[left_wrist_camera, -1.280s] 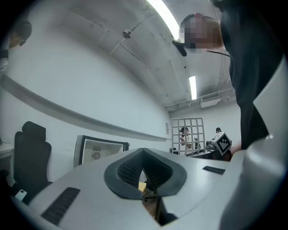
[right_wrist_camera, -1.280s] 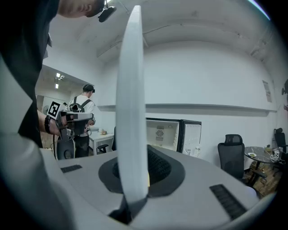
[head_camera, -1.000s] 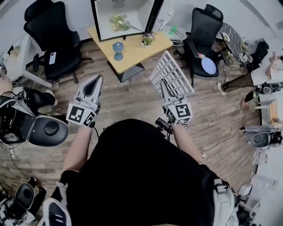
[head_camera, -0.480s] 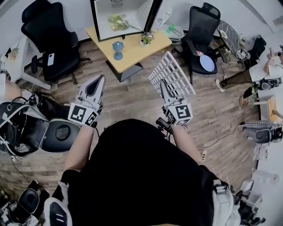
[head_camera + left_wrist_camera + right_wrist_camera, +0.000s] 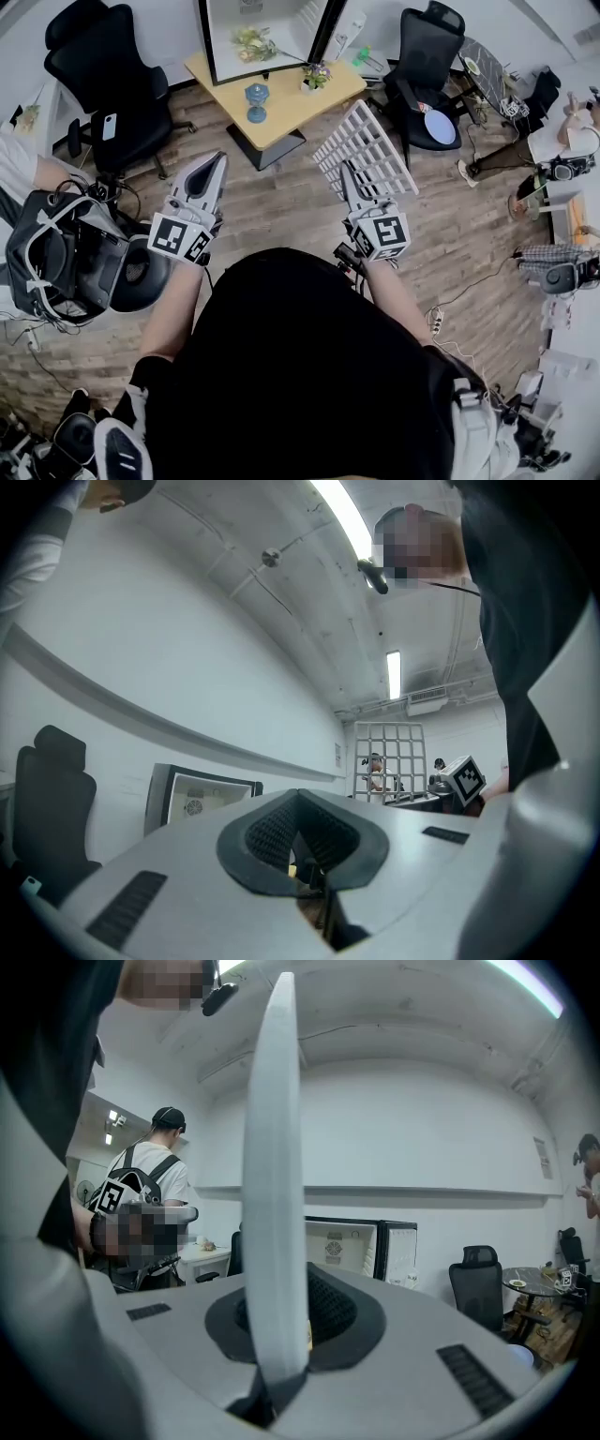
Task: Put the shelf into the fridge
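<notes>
The right claw (image 5: 277,1330) is pinching the near edge of the white wire-grid shelf (image 5: 275,1147). In its own view the shelf stands on edge as a narrow white strip rising toward 12 o'clock from between the jaws. In the head view the same right claw (image 5: 347,180) carries the shelf (image 5: 366,150) in the air, fanned out toward 12 to 1 o'clock above the wood-plank floor (image 5: 281,206), well apart from anything else.

The left claw (image 5: 302,832) is pressed together on nothing. In the head view it (image 5: 214,167) hangs at about 9 o'clock from the right one, and it lends the shelf no support.

At 12 o'clock stands the light wooden surface (image 5: 281,108). It carries a small blue ornament (image 5: 256,98) and a little potted plant (image 5: 314,78). Behind them is the black-framed fridge with a white interior (image 5: 253,37), its door open. Black office chairs flank it at 10 o'clock (image 5: 98,70) and 1 o'clock (image 5: 427,52).

The shelf is not yet near the fridge, so the task looks to be in its carrying stage. The likely trouble is leverage: held by one edge only, the wide grid could twist or slip in the pinch. Swung forward, its far corners could clip the ornament, the plant or the open door. It probably has to be turned level to go in, and something green and yellow inside the cavity may block it.
</notes>
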Available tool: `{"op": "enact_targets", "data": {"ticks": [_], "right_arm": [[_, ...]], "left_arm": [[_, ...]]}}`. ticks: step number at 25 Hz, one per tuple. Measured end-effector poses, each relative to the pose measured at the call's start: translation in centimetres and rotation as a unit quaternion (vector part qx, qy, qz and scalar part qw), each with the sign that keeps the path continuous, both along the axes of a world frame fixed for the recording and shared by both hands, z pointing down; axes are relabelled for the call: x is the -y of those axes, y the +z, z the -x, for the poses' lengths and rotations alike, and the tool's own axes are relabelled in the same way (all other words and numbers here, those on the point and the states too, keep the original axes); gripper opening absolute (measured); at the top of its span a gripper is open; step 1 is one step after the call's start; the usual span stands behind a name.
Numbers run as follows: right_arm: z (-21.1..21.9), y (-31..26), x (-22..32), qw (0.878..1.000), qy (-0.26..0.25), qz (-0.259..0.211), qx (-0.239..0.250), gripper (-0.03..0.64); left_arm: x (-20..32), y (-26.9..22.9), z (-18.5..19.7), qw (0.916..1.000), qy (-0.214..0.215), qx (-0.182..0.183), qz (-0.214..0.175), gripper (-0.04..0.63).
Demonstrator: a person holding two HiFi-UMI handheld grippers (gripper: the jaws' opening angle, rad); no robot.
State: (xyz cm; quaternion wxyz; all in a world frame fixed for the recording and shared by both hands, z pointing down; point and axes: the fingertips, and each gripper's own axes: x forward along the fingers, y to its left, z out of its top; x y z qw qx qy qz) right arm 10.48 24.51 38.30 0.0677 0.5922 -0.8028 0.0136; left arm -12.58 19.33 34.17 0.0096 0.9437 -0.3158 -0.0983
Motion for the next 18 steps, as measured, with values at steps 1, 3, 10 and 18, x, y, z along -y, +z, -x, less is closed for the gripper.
{"op": "enact_targets", "data": {"ticks": [1,3,10,18], "right_arm": [[0.4,-0.1,0.0,1.0,0.001,-0.002,0.001,0.048],[1.1,-0.1,-0.1,1.0,0.004,-0.004,0.002,0.048],[3.3,0.2,-1.2,1.0,0.017,-0.006,0.004,0.048],[4.1,0.3,-1.0,1.0,0.021,-0.013,0.004,0.048]], "left_arm": [[0.0,0.0,0.2,1.0,0.002,-0.001,-0.001,0.018],[0.0,0.0,0.7,1.0,0.004,-0.003,-0.001,0.018],[-0.5,0.4,2.0,0.9997,0.021,-0.008,0.002,0.018],[0.2,0.4,2.5,0.9996,0.023,-0.014,-0.004,0.018]]}}
